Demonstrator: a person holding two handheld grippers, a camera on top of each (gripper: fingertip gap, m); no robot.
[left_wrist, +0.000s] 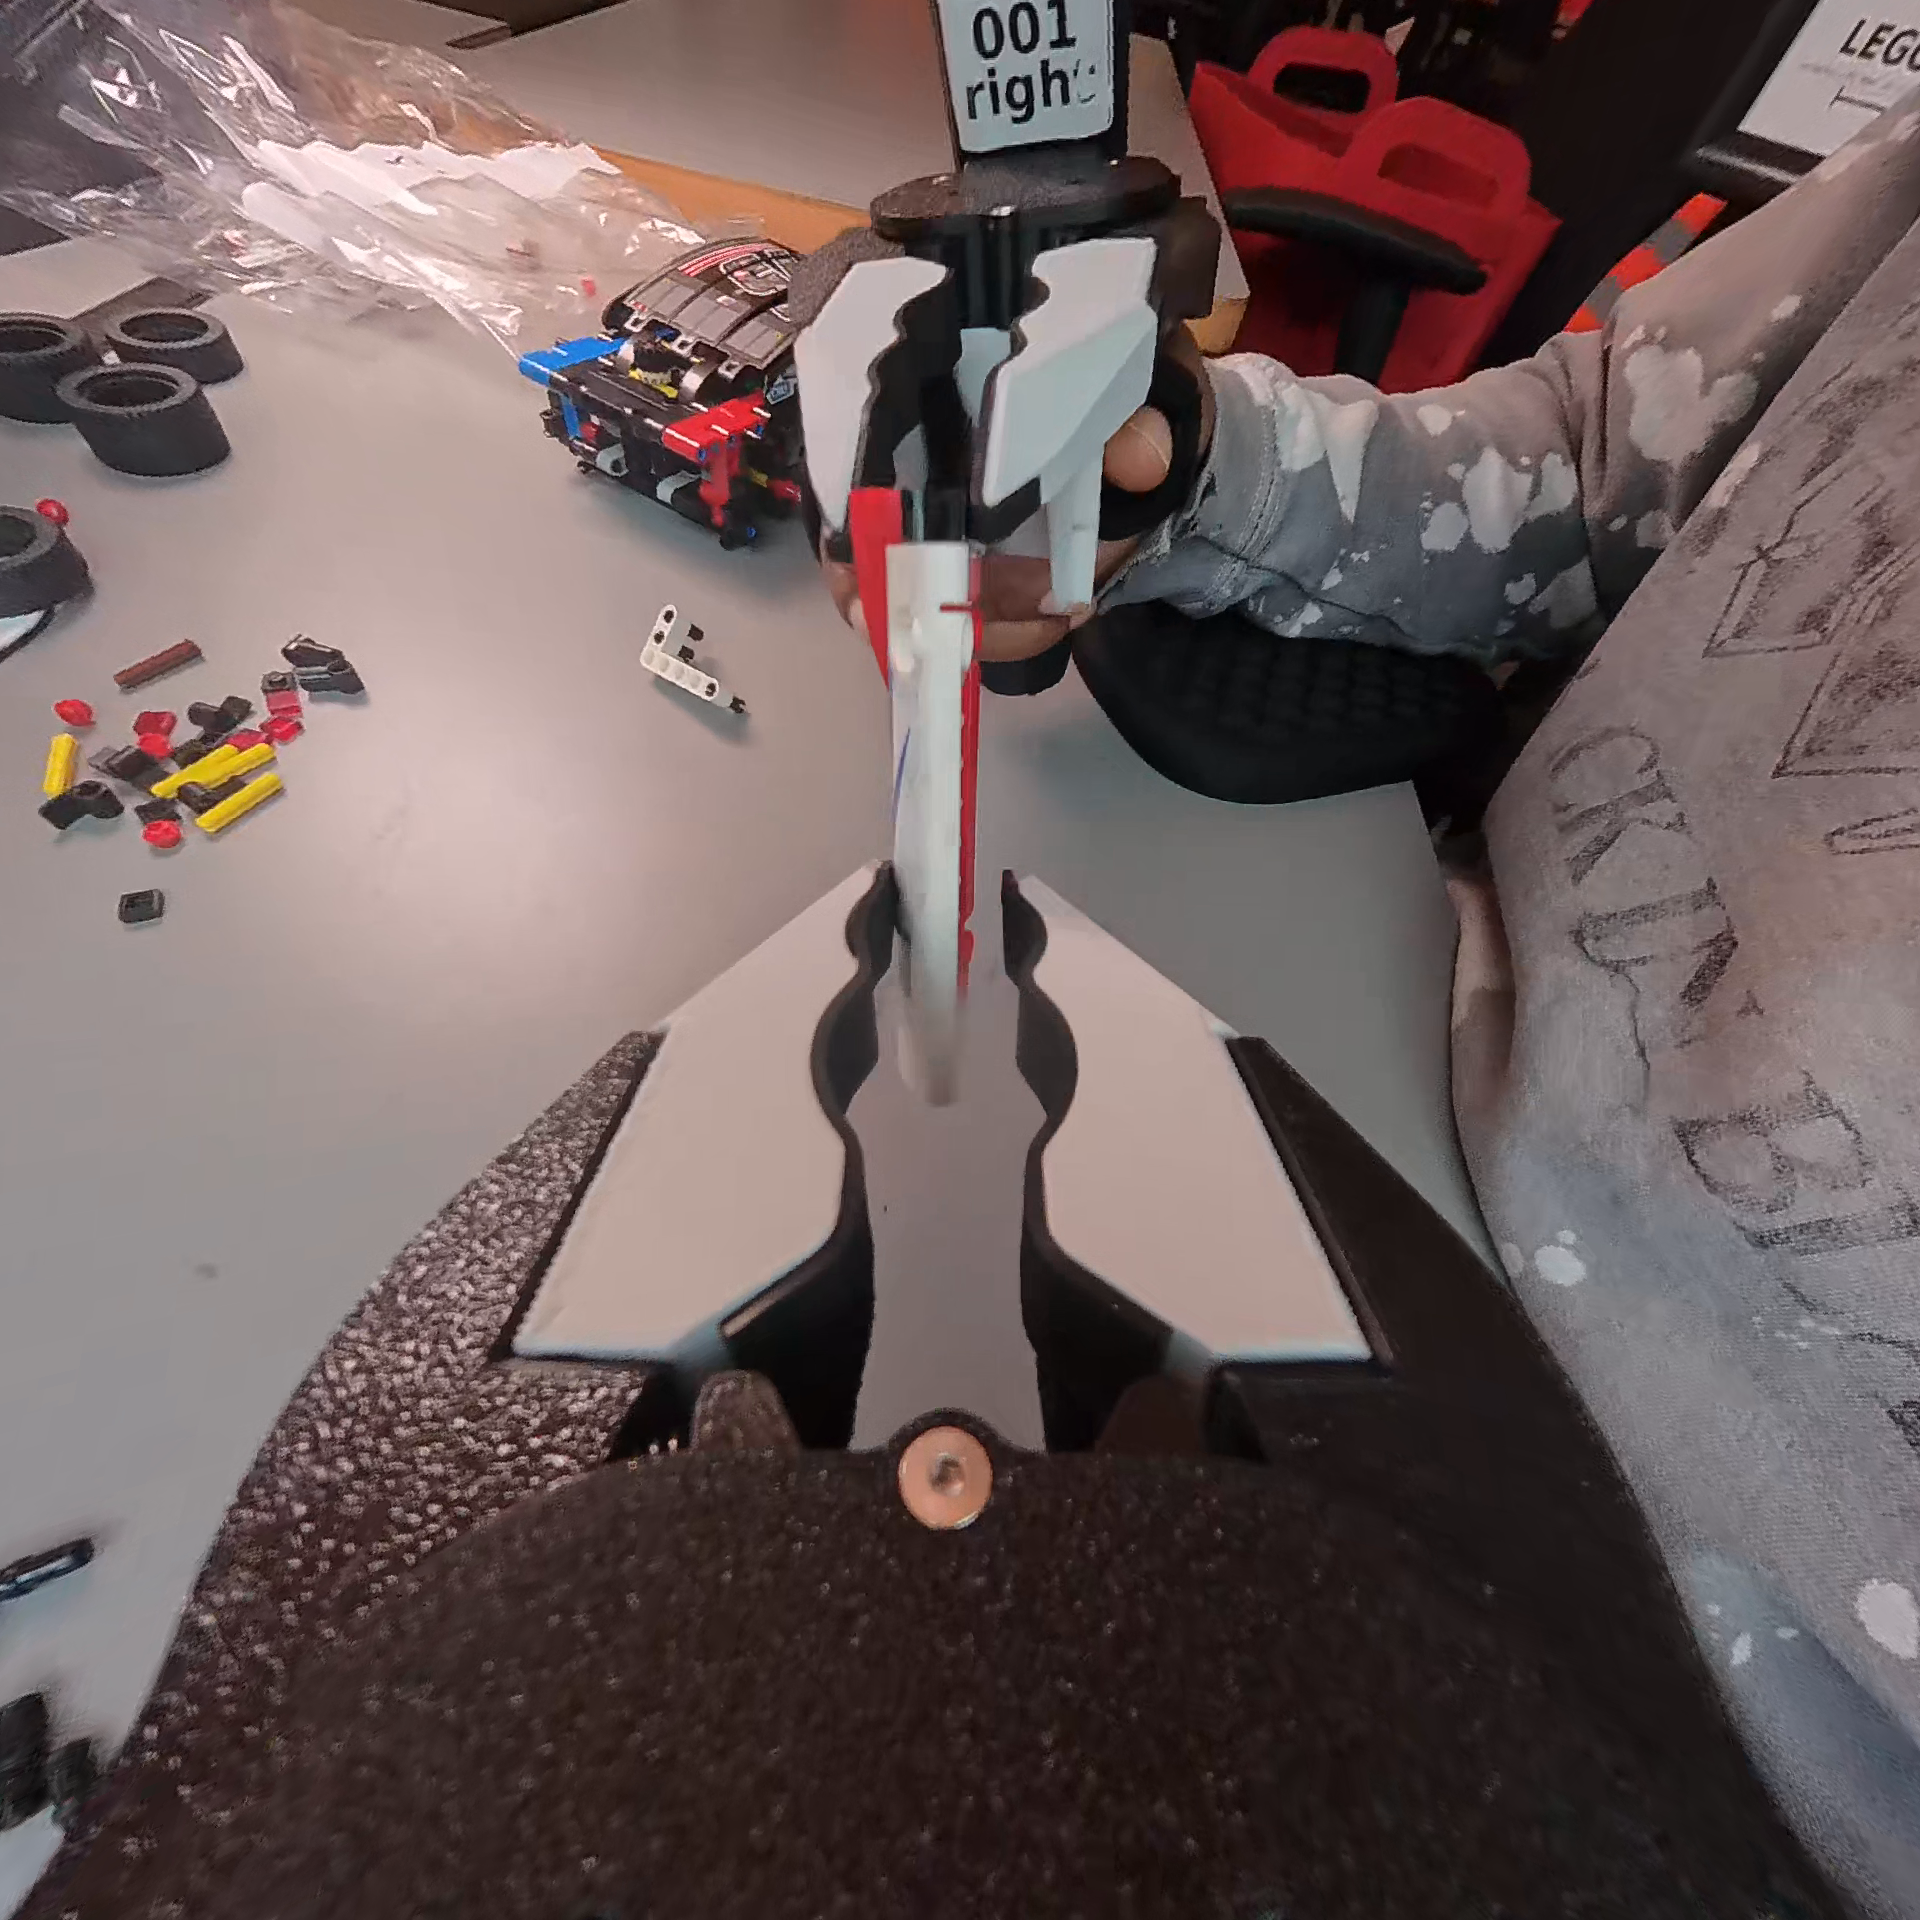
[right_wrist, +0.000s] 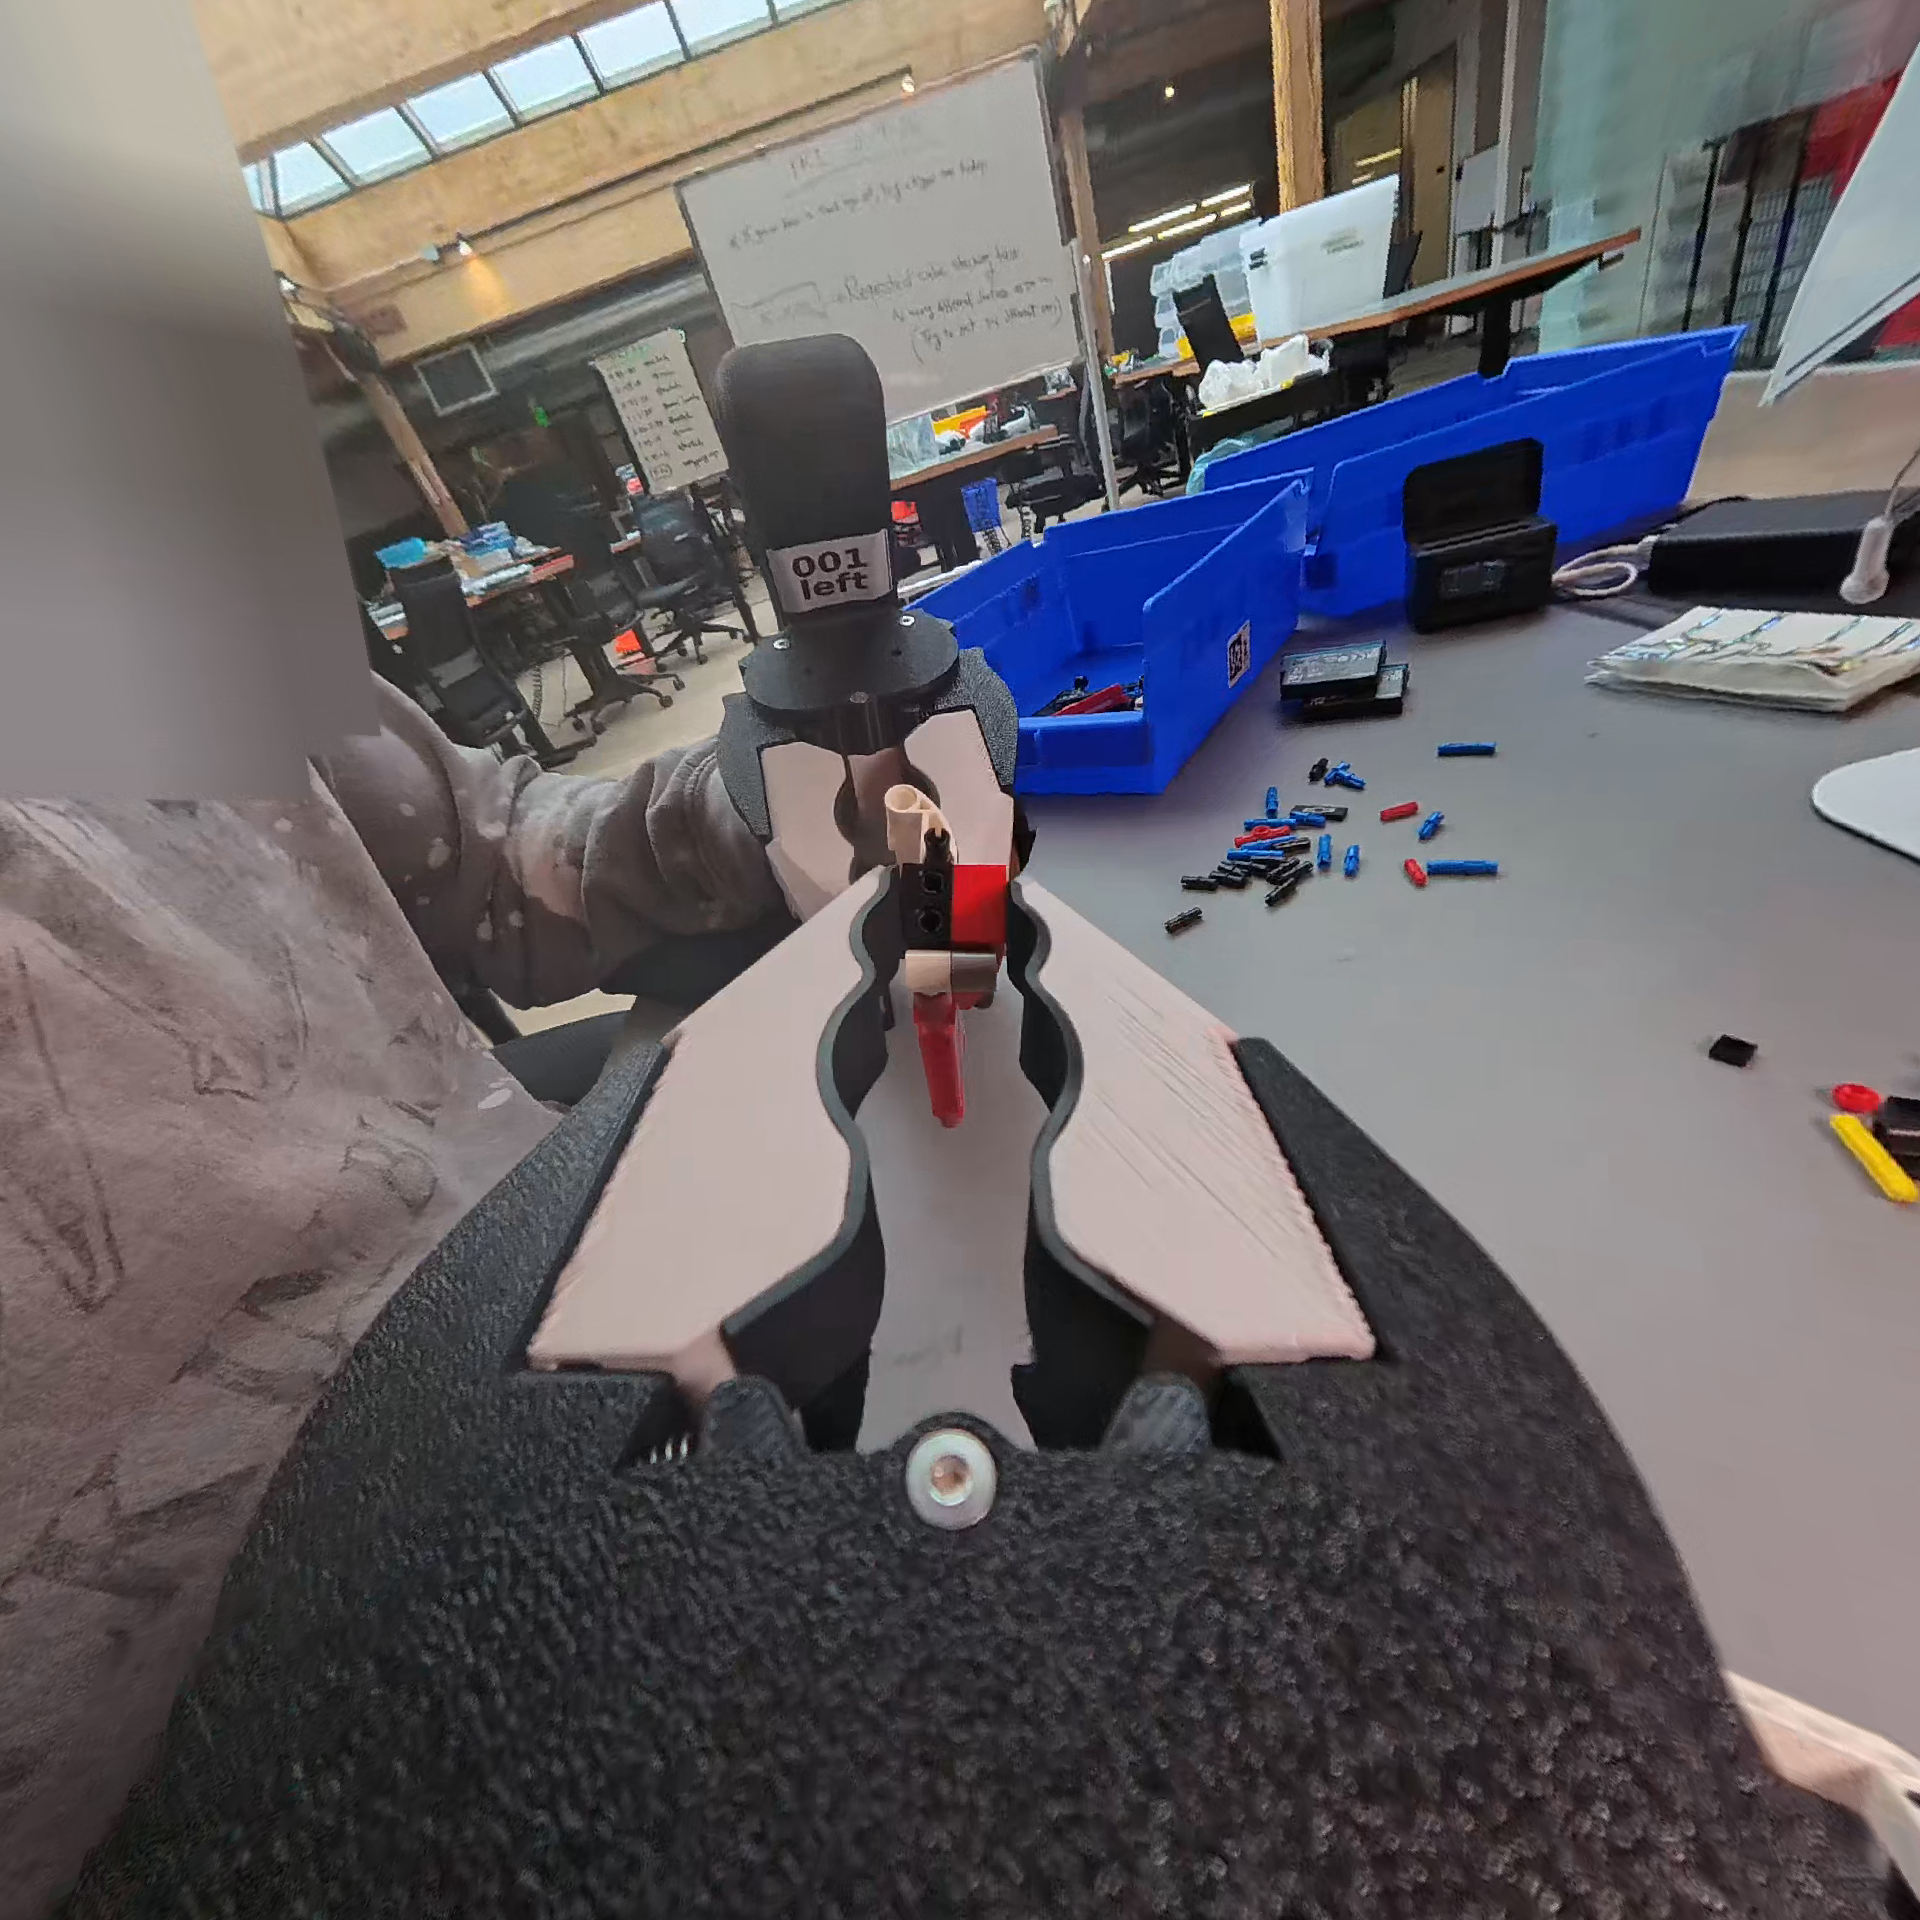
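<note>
Grey tabletop (left_wrist: 436, 1039) is spreading out under both my grippers, with a busy workshop, a whiteboard (right_wrist: 883, 229) and blue bins (right_wrist: 1164, 644) sitting behind it in the right wrist view.

My left gripper (left_wrist: 948, 883) is reaching forward with its jaws narrowed around the near end of a long white-and-red panel (left_wrist: 935, 790); the left pad is looking pressed against it, while a thin gap is showing on the right side. My right gripper (left_wrist: 951, 499) is facing it from the far side, pinching the other end of that same piece, so the panel is hanging in the air between the 2 tools, above the table.

From the right wrist view, my right gripper (right_wrist: 945, 894) is clamping the red and black block end of the piece (right_wrist: 951, 904), with a red tab (right_wrist: 943, 1060) sticking back toward the camera. The left gripper (right_wrist: 894, 821) is sitting just behind it, touching the same piece.

Off to my left a half-built car (left_wrist: 686, 384) is resting on the table, near 3 black tyres (left_wrist: 135, 384) and crumpled clear bags (left_wrist: 312, 187). A white L-beam (left_wrist: 681, 660) is lying alone, and a scatter of yellow, red and black parts (left_wrist: 177, 758) is lying nearer the edge. Blue, black and red pins (right_wrist: 1309, 842) are littering the table by the bins.
</note>
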